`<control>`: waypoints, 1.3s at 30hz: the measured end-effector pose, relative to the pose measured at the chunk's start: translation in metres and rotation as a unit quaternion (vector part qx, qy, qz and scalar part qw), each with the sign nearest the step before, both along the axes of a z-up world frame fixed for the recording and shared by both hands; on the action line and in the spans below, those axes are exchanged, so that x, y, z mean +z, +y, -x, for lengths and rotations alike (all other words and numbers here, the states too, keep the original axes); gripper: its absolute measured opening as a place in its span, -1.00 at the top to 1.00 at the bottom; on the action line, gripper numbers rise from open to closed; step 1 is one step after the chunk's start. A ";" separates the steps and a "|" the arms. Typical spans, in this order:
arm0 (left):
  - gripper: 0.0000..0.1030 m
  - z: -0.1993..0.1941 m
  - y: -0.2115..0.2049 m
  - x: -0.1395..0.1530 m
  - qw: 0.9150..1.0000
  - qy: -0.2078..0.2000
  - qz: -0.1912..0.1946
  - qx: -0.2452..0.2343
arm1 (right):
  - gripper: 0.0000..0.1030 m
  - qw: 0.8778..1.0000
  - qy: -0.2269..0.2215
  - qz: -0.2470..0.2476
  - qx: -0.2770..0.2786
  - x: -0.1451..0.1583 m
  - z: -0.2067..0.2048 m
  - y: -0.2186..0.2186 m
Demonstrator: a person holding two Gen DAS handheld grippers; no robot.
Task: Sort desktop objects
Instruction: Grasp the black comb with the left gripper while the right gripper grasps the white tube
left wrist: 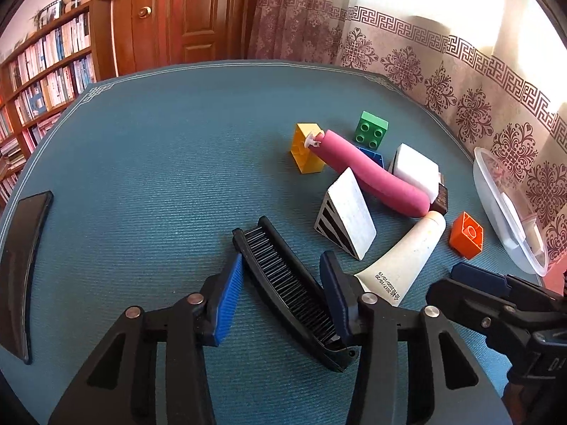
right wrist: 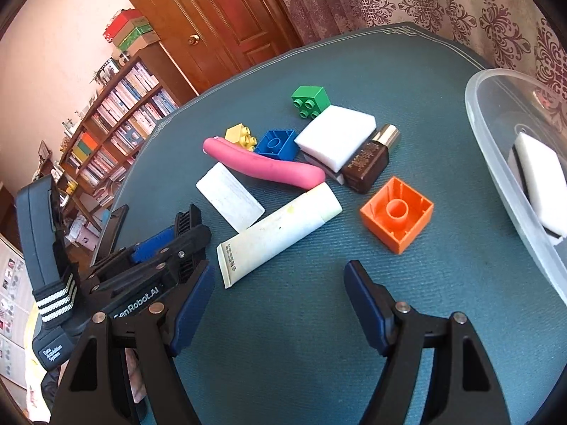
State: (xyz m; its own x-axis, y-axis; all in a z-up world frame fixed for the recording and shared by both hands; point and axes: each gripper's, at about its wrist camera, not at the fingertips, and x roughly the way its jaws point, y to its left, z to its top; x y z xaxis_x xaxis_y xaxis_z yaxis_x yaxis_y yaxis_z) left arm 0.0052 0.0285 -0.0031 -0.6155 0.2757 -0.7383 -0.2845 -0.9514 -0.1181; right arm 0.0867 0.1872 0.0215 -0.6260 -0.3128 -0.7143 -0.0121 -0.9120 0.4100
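**Left claw straddles the black comb**

The left claw (left wrist: 281, 292) is spread, its blue pads on either side of the black comb (left wrist: 288, 292), which lies flat on the blue desk (left wrist: 159, 148) close to the camera; whether the pads already touch it I cannot tell. The right claw (right wrist: 280, 304) hangs spread and empty above bare desk, near the white tube (right wrist: 280, 228).

To do this well, close squarely across the comb's narrow spine, midway along, so it lifts level and does not swing.

Counted: one comb, one tube, one pink foam roll (left wrist: 372, 173), one brown bottle (right wrist: 368, 163), four toy bricks (yellow (left wrist: 306, 148), green (left wrist: 371, 130), blue (right wrist: 278, 144), orange (right wrist: 397, 214)), two white blocks on the desk, and one clear tub (right wrist: 496, 134) holding another white piece.
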 end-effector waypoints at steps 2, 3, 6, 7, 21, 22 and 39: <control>0.07 0.000 0.000 0.000 1.000 0.001 0.000 -0.001 | -0.53 1.000 0.001 -0.002 -0.007 0.001 0.005 -0.002; 0.07 -0.001 0.000 0.000 1.000 0.002 0.001 -0.002 | -0.53 1.000 0.000 -0.004 -0.011 0.002 0.009 -0.003; 0.07 -0.001 -0.001 0.001 1.000 0.004 0.003 -0.004 | -0.53 1.000 0.000 -0.009 -0.018 0.003 0.018 -0.004; 0.07 -0.001 -0.001 0.001 1.000 0.004 0.004 -0.004 | -0.53 1.000 0.000 -0.012 -0.019 0.003 0.020 -0.006; 0.02 -0.003 -0.002 0.003 1.000 0.009 0.010 -0.007 | 0.01 0.992 0.014 -0.127 -0.003 0.003 0.030 -0.019; 0.02 -0.003 -0.002 0.003 1.000 0.009 0.009 -0.007 | 0.11 0.991 0.015 -0.133 -0.002 0.003 0.029 -0.018; 0.25 -0.006 0.000 0.005 1.000 0.012 0.001 -0.007 | 0.44 0.994 0.019 -0.110 0.009 0.003 0.007 -0.005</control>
State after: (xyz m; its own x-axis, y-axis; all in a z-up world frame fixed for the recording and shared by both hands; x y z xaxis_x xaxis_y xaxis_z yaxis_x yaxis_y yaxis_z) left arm 0.0117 0.0283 0.0021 -0.6294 0.2825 -0.7240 -0.2998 -0.9477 -0.1092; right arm 0.0800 0.1819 0.0241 -0.6492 -0.1637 -0.7428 0.0174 -0.9795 0.2006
